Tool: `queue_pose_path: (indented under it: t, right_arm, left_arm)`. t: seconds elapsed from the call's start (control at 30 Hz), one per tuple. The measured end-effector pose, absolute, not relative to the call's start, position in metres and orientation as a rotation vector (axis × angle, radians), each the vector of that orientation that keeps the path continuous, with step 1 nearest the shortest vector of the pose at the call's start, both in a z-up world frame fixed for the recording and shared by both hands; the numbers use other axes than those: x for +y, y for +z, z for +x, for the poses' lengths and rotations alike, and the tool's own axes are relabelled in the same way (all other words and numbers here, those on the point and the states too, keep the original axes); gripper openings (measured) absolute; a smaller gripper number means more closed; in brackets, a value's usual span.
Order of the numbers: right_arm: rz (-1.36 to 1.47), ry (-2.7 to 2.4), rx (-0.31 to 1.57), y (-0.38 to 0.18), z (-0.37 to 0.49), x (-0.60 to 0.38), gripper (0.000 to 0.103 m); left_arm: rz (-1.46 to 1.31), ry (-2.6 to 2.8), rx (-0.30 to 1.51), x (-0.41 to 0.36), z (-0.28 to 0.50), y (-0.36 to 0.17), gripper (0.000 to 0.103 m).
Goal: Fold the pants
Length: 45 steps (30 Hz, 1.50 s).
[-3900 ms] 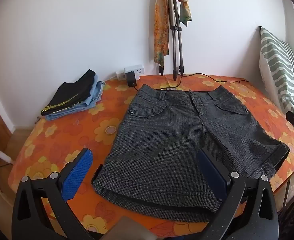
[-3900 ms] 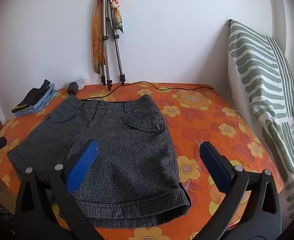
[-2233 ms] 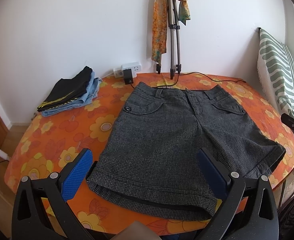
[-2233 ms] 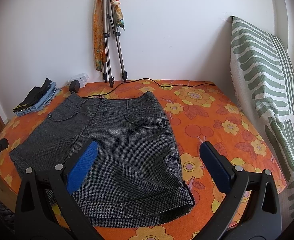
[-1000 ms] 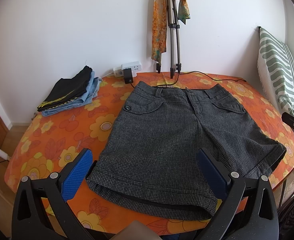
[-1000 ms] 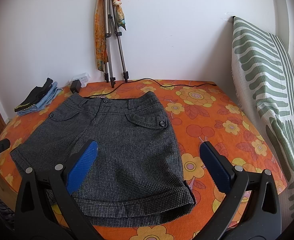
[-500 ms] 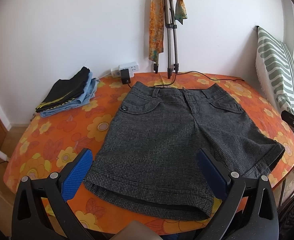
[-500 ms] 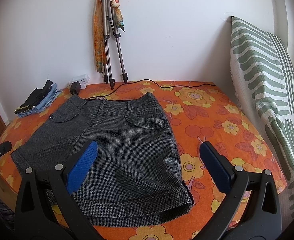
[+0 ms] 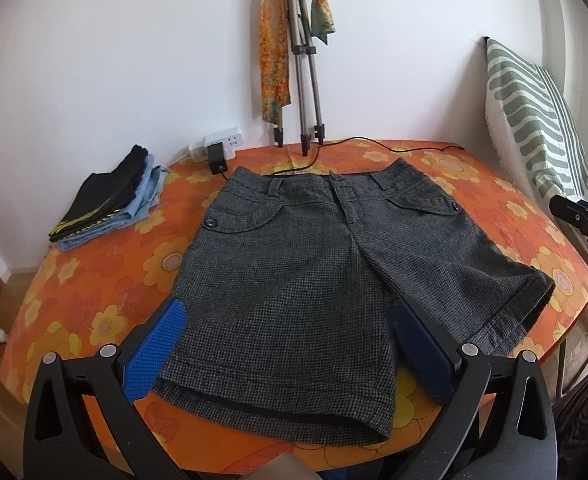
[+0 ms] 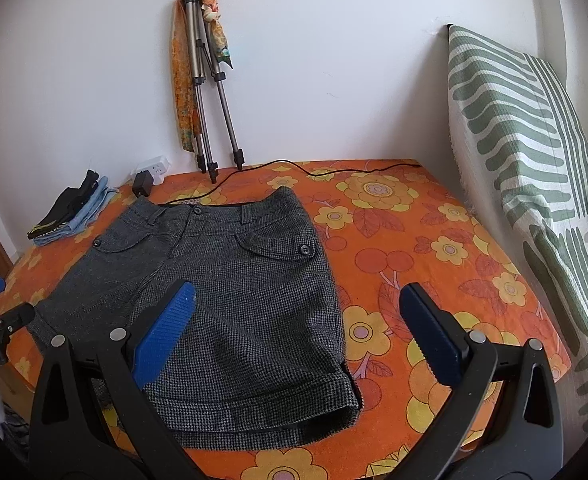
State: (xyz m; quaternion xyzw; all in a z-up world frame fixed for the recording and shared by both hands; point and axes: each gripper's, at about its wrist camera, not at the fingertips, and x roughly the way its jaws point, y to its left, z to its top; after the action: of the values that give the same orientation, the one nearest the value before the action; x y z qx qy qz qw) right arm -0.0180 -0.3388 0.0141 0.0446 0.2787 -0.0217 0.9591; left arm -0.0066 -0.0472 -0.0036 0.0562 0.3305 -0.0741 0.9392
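Dark grey houndstooth shorts (image 9: 314, 264) lie flat and unfolded on the orange flowered table (image 9: 106, 264), waistband toward the wall, leg hems toward me. They also show in the right wrist view (image 10: 230, 292). My left gripper (image 9: 290, 340) is open and empty, hovering over the hem of the left leg. My right gripper (image 10: 294, 328) is open and empty, hovering over the right leg's hem and outer edge. The right gripper's tip shows at the far right of the left wrist view (image 9: 582, 220).
A folded stack of black and light blue clothes (image 9: 110, 204) lies at the back left. A power strip with a black adapter (image 9: 218, 152) and a cable sit by the wall. A tripod with an orange scarf (image 9: 294, 60) leans there. A green striped pillow (image 10: 534, 184) stands at the right.
The left gripper has drifted slightly left and nearer the table over the leg hem. The right gripper has barely moved. The shorts lie as before.
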Motion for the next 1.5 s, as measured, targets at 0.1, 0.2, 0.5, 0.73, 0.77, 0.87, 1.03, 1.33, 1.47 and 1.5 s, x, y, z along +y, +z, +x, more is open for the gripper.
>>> queue_pose_path:
  t: [0.1,0.2,0.5,0.73,0.77,0.87,1.03,1.33,1.47,1.5]
  right_arm:
    - [0.119,-0.047,0.561,0.018,-0.018,-0.349,0.103]
    - [0.120,-0.056,0.552,0.024,-0.016,-0.359,0.103]
    - [0.237,-0.039,0.579,0.028,-0.005,-0.396,0.103]
    - [0.240,-0.058,0.589,0.033,0.008,-0.418,0.102]
    - [0.237,-0.061,0.591,0.033,0.011,-0.421,0.102]
    - [0.234,-0.062,0.604,0.033,0.021,-0.431,0.102]
    - [0.245,-0.056,0.630,0.030,0.031,-0.447,0.097]
    - [0.310,-0.095,0.620,0.028,0.015,-0.485,0.097]
    - [0.341,-0.115,0.622,0.026,0.008,-0.498,0.097]
    - [0.345,-0.117,0.623,0.025,0.007,-0.501,0.097]
  left_arm:
    - [0.141,-0.188,0.669,-0.060,-0.008,-0.003,0.103]
    - [0.169,-0.234,0.671,-0.076,-0.009,-0.003,0.103]
    - [0.226,-0.391,0.718,-0.128,-0.012,-0.006,0.091]
    - [0.286,-0.522,0.726,-0.177,-0.020,-0.005,0.088]
    - [0.297,-0.540,0.727,-0.186,-0.021,-0.006,0.088]
    - [0.321,-0.582,0.732,-0.210,-0.025,-0.007,0.088]
    - [0.357,-0.630,0.726,-0.243,-0.031,-0.008,0.088]
    - [0.427,-0.661,0.727,-0.295,-0.031,-0.021,0.088]
    - [0.475,-0.647,0.747,-0.312,-0.029,-0.035,0.088]
    - [0.487,-0.638,0.751,-0.315,-0.028,-0.038,0.088]
